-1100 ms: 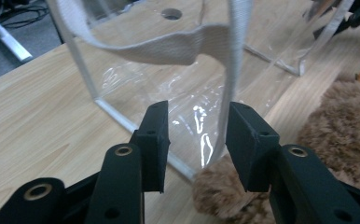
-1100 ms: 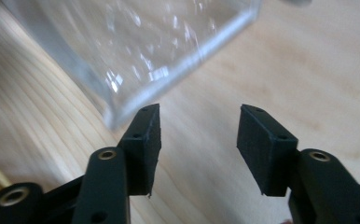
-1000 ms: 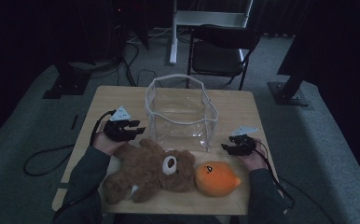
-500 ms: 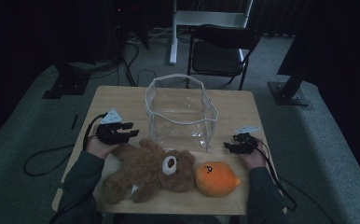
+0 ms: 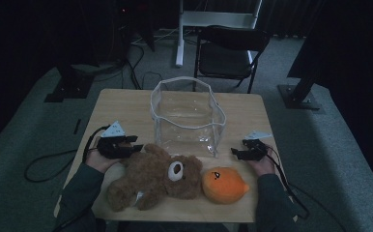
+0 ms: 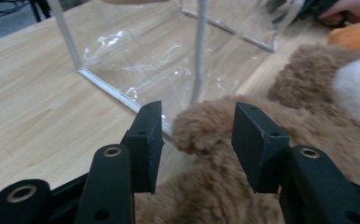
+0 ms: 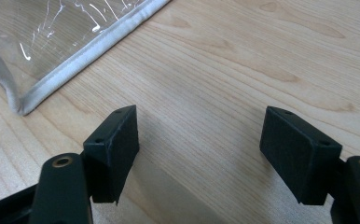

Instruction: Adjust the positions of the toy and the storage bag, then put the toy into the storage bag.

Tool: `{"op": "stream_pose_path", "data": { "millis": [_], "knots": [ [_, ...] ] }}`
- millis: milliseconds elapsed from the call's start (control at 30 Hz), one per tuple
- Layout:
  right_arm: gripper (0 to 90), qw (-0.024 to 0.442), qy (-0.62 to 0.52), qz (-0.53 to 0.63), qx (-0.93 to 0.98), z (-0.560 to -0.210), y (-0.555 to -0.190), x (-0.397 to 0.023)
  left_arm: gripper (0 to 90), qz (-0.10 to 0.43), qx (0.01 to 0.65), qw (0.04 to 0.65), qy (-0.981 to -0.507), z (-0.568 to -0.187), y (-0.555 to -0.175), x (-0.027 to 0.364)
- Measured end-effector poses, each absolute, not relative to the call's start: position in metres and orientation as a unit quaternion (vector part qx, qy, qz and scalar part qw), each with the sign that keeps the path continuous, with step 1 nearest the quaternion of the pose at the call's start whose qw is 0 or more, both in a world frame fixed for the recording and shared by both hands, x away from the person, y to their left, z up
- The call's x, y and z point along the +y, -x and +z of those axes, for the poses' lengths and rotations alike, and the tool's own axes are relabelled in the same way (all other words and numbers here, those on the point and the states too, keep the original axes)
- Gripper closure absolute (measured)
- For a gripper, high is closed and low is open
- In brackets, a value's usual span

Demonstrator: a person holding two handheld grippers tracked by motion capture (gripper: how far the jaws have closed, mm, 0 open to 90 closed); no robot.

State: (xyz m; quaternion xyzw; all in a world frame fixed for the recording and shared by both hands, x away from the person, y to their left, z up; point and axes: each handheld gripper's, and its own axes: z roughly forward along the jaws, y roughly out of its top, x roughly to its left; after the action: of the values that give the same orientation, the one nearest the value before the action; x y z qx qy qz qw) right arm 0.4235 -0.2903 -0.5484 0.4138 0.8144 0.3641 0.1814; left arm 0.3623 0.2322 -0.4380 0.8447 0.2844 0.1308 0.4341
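Left gripper (image 6: 194,140) jaws just widening, astride teddy bear (image 6: 243,186) paw, unpressed; right gripper (image 7: 199,154) just widening over bare table (image 7: 225,70).

Dim room — grey carpet (image 5: 349,145), black folding chair (image 5: 228,53).

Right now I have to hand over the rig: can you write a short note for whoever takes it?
Left claw: open, jaws just widening, either side of the teddy bear's paw, not gripping.
Right claw: open, just widened, nothing between, over bare table by the clear bag's corner.
Orange toy lies beside the bear, in front of the bag.
Done: nothing is in the bag.
Left: probably grip the toys and bag them.
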Motion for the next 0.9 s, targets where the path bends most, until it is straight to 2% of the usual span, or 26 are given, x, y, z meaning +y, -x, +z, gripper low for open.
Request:
{"op": "stream_pose_path", "data": {
  "millis": [633,900],
  "knots": [
    [27.1,0.183,-0.420,0.364,0.811,-0.548,-0.422,-0.289,49.7,0.129,0.251,0.444,-0.850,-0.437,-0.343,0.221],
    [27.1,0.183,-0.420,0.364,0.811,-0.548,-0.421,-0.288,41.7,0.127,0.236,0.438,-0.858,-0.432,-0.338,0.213]
  ]
}}
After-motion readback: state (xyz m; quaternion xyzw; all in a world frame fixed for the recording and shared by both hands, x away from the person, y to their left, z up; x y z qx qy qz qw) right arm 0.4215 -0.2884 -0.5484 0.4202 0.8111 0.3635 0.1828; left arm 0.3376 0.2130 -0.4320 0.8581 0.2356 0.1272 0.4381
